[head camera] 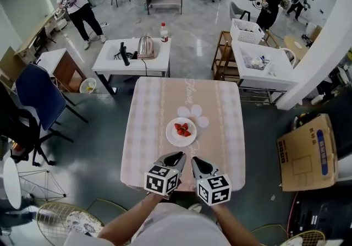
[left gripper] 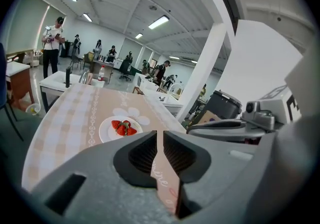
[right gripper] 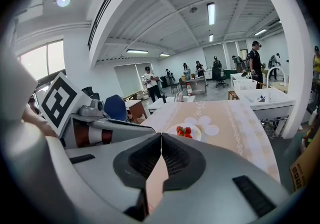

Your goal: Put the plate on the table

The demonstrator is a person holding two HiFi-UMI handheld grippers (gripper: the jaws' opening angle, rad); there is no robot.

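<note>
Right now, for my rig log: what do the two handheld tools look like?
Both the left tool and right tool are grey moulded shells with dark ribbed pads; each carries a white cube with black square markers. The person wears a light top.

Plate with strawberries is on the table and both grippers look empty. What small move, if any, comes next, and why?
Probably just ease both grippers back toward the body. The plate already rests flat on the table, near its middle. The left gripper and right gripper sit at the near edge, jaws shut on nothing, clear of it.
</note>
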